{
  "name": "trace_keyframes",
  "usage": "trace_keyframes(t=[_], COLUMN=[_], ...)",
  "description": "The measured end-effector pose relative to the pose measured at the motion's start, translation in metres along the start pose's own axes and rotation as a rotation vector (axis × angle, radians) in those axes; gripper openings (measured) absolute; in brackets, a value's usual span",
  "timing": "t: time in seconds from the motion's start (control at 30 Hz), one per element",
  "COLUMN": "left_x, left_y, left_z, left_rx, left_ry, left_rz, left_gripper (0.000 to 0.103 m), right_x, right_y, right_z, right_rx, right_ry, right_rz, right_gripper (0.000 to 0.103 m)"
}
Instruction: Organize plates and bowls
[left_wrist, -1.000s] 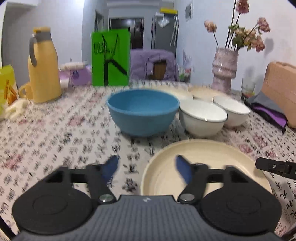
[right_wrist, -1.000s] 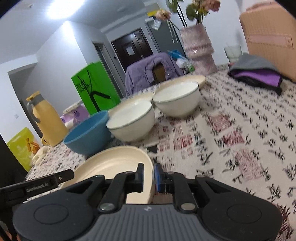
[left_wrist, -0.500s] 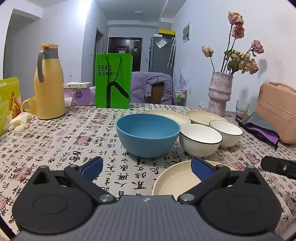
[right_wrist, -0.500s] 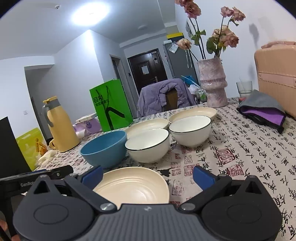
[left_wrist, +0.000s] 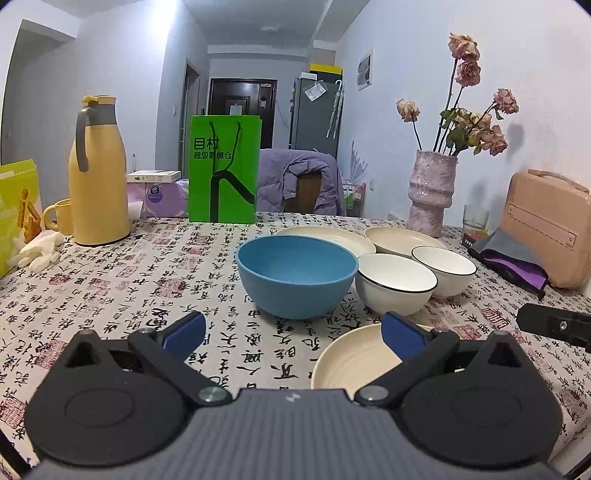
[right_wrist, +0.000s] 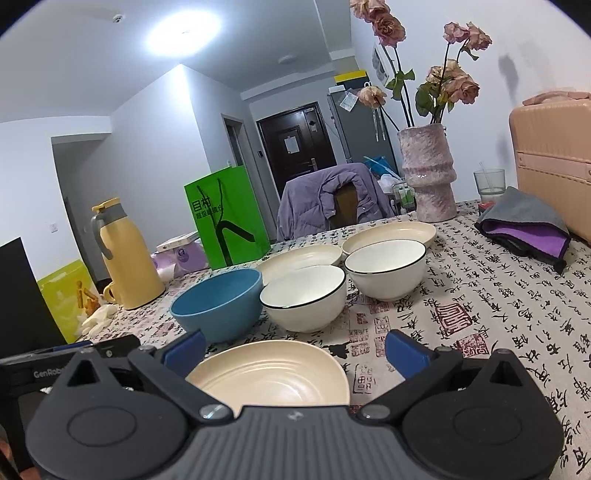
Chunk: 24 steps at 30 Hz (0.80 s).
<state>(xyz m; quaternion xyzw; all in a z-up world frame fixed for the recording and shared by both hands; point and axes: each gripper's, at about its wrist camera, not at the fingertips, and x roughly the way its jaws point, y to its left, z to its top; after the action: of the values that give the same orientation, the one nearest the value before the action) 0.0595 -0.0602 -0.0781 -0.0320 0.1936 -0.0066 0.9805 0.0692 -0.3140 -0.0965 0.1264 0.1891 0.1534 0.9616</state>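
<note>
A cream plate (right_wrist: 273, 373) lies flat on the tablecloth closest to me, just beneath my right gripper (right_wrist: 295, 349), which stands wide open and holds nothing. From the left wrist view that plate (left_wrist: 351, 363) sits low and to the right, partly behind my open left gripper (left_wrist: 293, 332). Beyond it stand a blue bowl (left_wrist: 297, 277) and two white bowls (left_wrist: 397, 282) (left_wrist: 445, 269). Two more cream plates (left_wrist: 325, 236) (left_wrist: 402, 240) lie behind the bowls. The right wrist view shows the blue bowl (right_wrist: 218, 302) and the white bowls (right_wrist: 304, 297) (right_wrist: 386, 267) too.
A yellow flask (left_wrist: 98, 173), a mug and a white glove (left_wrist: 38, 251) stand at the left. A green bag (left_wrist: 223, 170) is at the back, with a chair draped in a purple coat behind it. A vase (left_wrist: 432, 192), a glass, a purple cloth (left_wrist: 511, 260) and a pink case (left_wrist: 550, 225) crowd the right.
My right gripper was shut on the near plate's rim; it has opened wide and lifted, leaving the plate on the table. The left gripper has spread wider and drawn back and up.
</note>
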Motion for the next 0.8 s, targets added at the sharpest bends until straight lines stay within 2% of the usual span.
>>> trace_keyframes(t=[0.43,0.8], left_x=[-0.021,-0.023], left_y=[0.016,0.032], left_z=[0.015,0.028], left_rx=[0.008,-0.02], left_ry=[-0.027,-0.043], left_rz=[0.01,0.023], left_gripper=[0.103,0.103], right_x=[-0.006,0.0], right_y=[0.017,0.024], right_z=[0.013,0.022], right_rx=[-0.002,-0.01], right_ry=[-0.011,-0.001], right_rz=[0.011,0.013], right_gripper=[0.103,0.103])
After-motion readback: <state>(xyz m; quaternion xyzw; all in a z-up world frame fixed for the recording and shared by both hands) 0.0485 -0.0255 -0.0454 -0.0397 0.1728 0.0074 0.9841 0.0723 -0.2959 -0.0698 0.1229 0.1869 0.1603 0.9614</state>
